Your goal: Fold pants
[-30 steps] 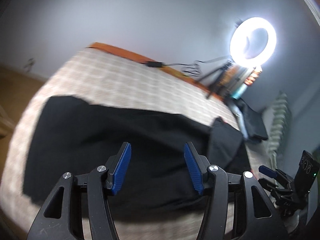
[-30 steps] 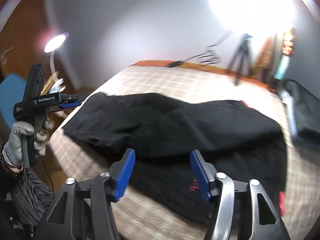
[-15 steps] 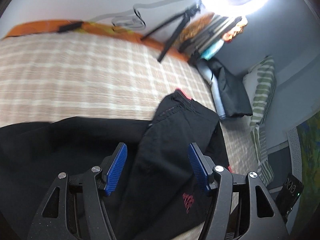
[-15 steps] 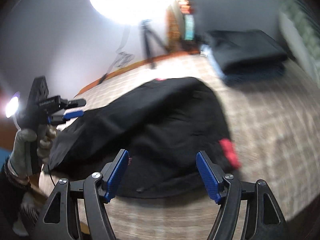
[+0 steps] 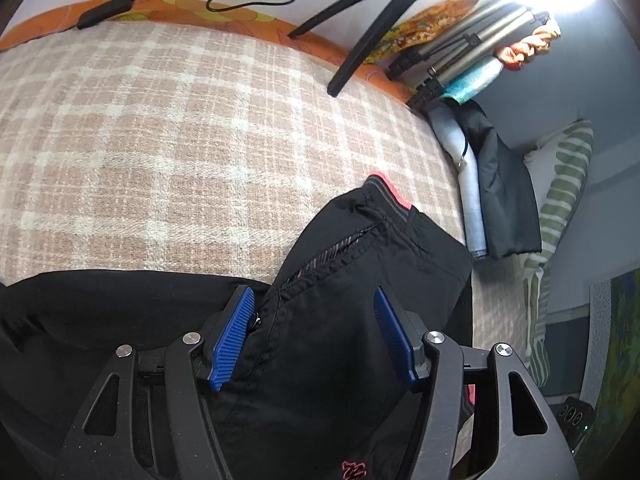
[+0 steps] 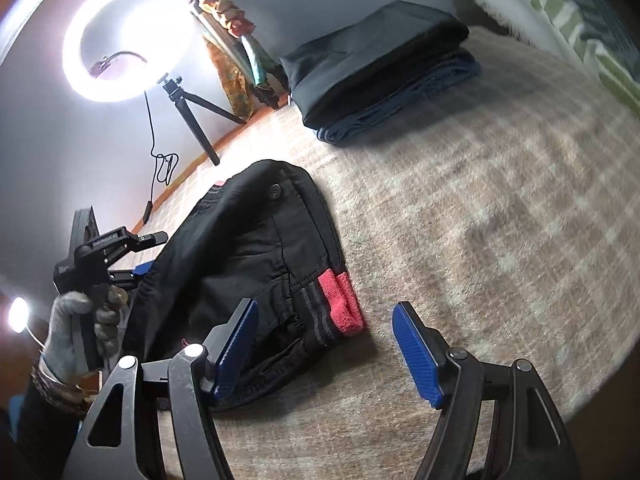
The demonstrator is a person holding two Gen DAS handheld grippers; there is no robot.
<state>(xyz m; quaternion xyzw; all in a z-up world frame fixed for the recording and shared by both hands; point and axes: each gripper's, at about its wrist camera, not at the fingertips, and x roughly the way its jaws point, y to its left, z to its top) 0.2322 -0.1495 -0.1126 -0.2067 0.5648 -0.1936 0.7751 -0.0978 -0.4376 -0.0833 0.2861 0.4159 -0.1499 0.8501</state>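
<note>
Plaid blanket point(image 5: 160, 140) carries the black pants point(image 5: 340, 340), waistband end nearest both cameras. Left gripper point(image 5: 314, 340), jaws closing, straddles the zipper fold, pads not pressing. Only the right view shows the gloved hand point(image 6: 74, 332), ring light point(image 6: 120, 48) and right gripper point(image 6: 326, 352), wide open, empty, over the red waistband.

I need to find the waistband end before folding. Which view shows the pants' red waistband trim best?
The right wrist view: the red waistband trim lies unobstructed on the black pants. The left wrist view shows only a thin sliver at the far edge.
</note>
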